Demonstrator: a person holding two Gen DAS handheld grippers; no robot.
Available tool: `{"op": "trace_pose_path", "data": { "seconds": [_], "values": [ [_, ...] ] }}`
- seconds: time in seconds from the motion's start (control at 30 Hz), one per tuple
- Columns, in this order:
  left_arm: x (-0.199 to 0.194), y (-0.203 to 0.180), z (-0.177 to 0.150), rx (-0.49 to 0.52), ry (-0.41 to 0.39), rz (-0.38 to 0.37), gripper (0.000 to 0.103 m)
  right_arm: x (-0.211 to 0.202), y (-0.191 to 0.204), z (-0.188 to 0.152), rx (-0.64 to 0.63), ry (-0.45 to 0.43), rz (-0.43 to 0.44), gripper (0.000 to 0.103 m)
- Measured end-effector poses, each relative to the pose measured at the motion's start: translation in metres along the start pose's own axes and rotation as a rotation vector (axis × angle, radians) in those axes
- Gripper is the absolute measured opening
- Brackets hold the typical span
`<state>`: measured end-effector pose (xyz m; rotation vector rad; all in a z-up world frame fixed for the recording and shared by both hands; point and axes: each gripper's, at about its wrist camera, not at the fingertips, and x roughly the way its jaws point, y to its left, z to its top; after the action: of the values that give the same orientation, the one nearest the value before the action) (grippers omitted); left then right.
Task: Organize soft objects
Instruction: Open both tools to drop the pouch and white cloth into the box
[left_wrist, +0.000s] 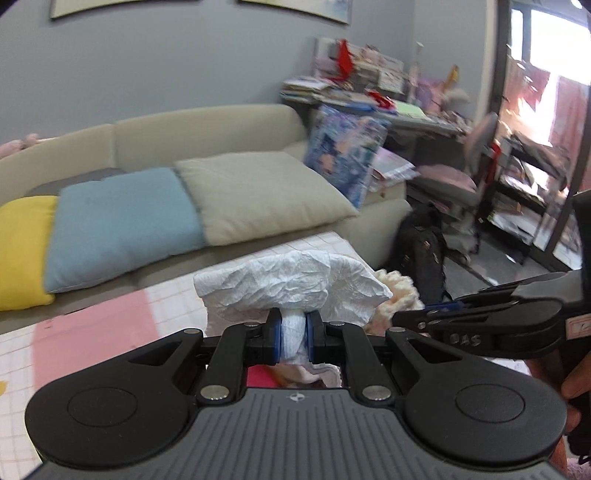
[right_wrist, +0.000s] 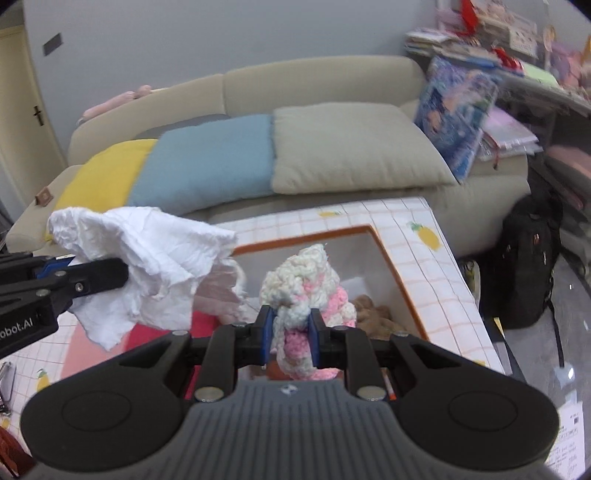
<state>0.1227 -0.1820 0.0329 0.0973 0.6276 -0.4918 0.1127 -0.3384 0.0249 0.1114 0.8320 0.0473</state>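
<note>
My left gripper (left_wrist: 293, 338) is shut on a crumpled white cloth (left_wrist: 291, 291), which billows above its blue pads. The same white cloth (right_wrist: 147, 266) hangs at the left of the right wrist view. My right gripper (right_wrist: 291, 336) is shut on a cream and pink knitted piece (right_wrist: 303, 291); that piece (left_wrist: 397, 295) peeks out behind the cloth in the left wrist view. Both grippers hover over an open box (right_wrist: 391, 254) with an orange rim and a checked cover. A brown plush (right_wrist: 373, 312) lies inside it.
A beige sofa (right_wrist: 325, 77) stands behind the box, with yellow (right_wrist: 107, 170), blue (right_wrist: 210, 158) and beige (right_wrist: 351, 147) cushions in a row. A black backpack (right_wrist: 524, 258) sits on the floor to the right. A cluttered desk (left_wrist: 402, 107) and shelves fill the far right.
</note>
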Motion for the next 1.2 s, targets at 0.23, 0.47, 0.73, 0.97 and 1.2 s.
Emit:
{"op": "trace_pose_path", "data": {
  "seconds": [0.23,0.47,0.73,0.97,1.2],
  "values": [
    [0.059,-0.029,0.002,0.066,0.100,-0.042,0.014,0.043,-0.034,-0.010,0.025,0.101,-0.070,0.018],
    [0.110,-0.037,-0.020,0.090,0.238,-0.064,0.014,0.078,-0.055,-0.027,0.033,0.198,-0.118,0.018],
    [0.143,-0.036,-0.035,0.138,0.349,-0.040,0.015,0.102,-0.061,-0.036,0.046,0.273,-0.091,0.019],
    [0.147,-0.030,-0.027,0.141,0.377,-0.046,0.040,0.108,-0.051,-0.035,0.004,0.303,-0.118,0.020],
    [0.121,-0.027,-0.014,0.176,0.328,-0.082,0.076,0.091,-0.039,-0.027,-0.057,0.326,-0.131,0.058]
  ]
}}
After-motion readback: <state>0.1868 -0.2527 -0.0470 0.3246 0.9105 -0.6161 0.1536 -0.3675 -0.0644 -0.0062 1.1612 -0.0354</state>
